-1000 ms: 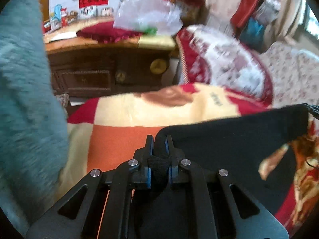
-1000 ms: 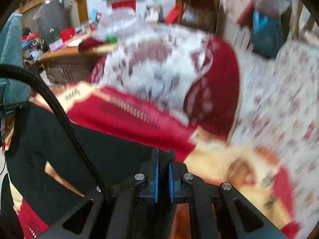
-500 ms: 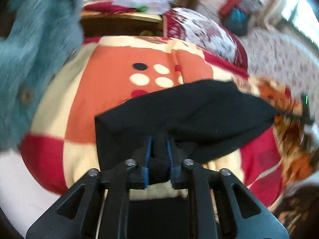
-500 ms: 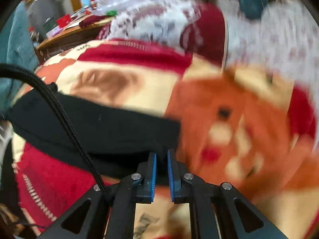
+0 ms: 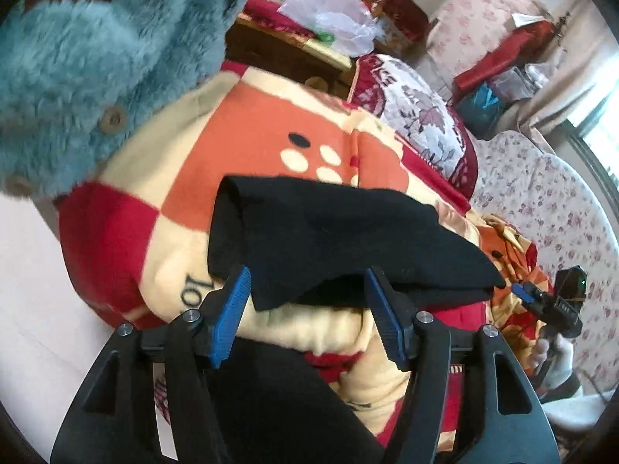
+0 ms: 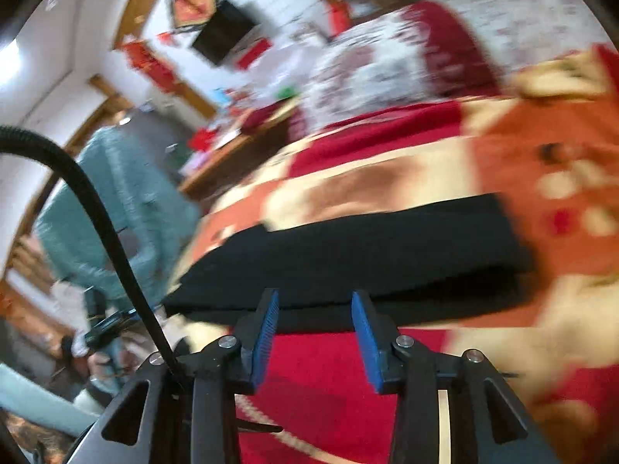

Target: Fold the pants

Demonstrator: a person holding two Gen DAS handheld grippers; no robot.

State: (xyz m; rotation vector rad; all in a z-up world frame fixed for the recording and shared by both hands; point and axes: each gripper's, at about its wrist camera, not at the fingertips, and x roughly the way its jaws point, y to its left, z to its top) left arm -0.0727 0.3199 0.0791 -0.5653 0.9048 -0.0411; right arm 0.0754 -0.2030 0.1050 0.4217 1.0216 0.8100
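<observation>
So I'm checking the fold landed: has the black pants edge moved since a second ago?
Yes. The black pants, released by the open left gripper, now lie folded on the orange-and-red blanket.

The right wrist view is smeared by motion blur, so the pattern of the blanket (image 6: 387, 147), the shelves behind it and the far end of the black pants (image 6: 367, 247) lose their detail, and a teal figure (image 6: 116, 201) at the left edge is only a soft shape. In the left wrist view, the near part of the pants (image 5: 329, 239) drops behind the left gripper (image 5: 307, 309) and its black frame, and printed lettering on the blanket (image 5: 240, 135) is partly covered by the cloth. A fuzzy blue garment (image 5: 96, 58) is cut off by the upper left edge, and the right gripper (image 5: 549, 303) at the far right is too small to show how its jaws stand.
</observation>
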